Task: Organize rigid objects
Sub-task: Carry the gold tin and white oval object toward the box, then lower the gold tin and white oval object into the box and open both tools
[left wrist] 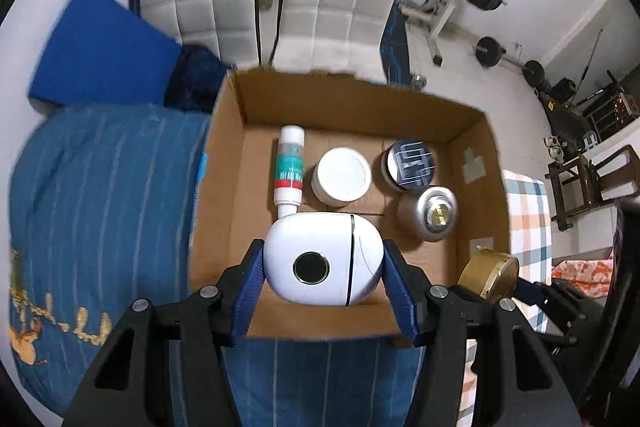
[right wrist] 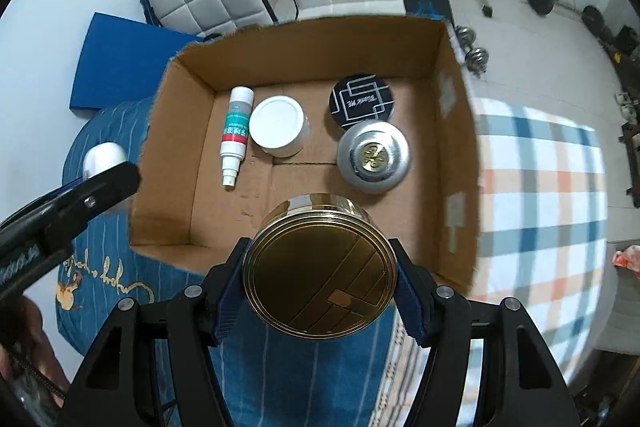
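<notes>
- You're in the carry-and-drop step, both hands loaded, with the cardboard box (right wrist: 456,131) open ahead of you on the blue bedspread (left wrist: 100,187).
- Left gripper (left wrist: 323,277): its blue pads are clamped on the white rounded device (left wrist: 320,259), low centre of the left view, hanging over the box's near wall.
- Right gripper (right wrist: 320,285): pressed tight on the gold round tin (right wrist: 320,267), low centre of the right view, lid facing the camera, just short of the near rim.
- Already inside, toward the far wall: a white spray bottle (right wrist: 236,135) lying flat at the left, a white-lidded jar (right wrist: 278,125) beside it, a black patterned tin (right wrist: 362,101) to the right, and a silver tin (right wrist: 373,155) in front of that.
- Both grippers point forward and down into the box, side by side; the left one shows at the left edge of the right view.
- Next, I'd judge, you lower each load onto the bare cardboard floor in the near half, then release: the device left of centre, the gold tin in front of the silver one.
- Mind the spray bottle's nozzle, which sits close behind the device.
</notes>
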Tool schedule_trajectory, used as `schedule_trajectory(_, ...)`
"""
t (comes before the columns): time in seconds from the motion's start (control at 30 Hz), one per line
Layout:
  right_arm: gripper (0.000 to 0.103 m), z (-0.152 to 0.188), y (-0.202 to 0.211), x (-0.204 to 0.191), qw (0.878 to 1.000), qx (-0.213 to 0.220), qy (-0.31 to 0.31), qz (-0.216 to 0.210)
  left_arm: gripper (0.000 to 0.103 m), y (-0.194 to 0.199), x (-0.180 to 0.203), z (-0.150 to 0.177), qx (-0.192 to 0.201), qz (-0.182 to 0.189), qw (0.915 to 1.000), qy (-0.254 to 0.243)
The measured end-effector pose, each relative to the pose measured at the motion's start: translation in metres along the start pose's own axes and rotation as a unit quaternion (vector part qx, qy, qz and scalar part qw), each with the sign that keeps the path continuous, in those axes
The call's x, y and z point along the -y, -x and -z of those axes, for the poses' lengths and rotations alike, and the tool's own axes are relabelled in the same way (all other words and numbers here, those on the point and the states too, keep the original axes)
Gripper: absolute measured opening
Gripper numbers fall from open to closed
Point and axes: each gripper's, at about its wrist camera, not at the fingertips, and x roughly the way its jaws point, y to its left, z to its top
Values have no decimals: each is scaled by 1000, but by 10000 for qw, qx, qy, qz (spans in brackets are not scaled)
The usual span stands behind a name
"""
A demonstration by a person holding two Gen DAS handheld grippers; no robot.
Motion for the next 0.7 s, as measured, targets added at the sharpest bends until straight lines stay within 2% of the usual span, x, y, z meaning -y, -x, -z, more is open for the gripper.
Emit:
schedule_trajectory(0.2,67,-17,-59,-4,9988,-414,-20,-262,54,-73,-8,-11,-974,105,9952,63)
schedule_trajectory(0.37,67,-25,-100,-6,9969,-727,-85,-280,54,-120,-17,-10,-1637,158,9863,159)
schedule_trajectory(0.57,68,-29,-132,-13,9944,-1046,66,-152,54,-148,-22,-3,-2003,-37,9797,66)
schedule_trajectory(0.7,68,-31,-149,-15,9913,-1307,71,-94,54,-157,-23,1,-2152,7,9764,175)
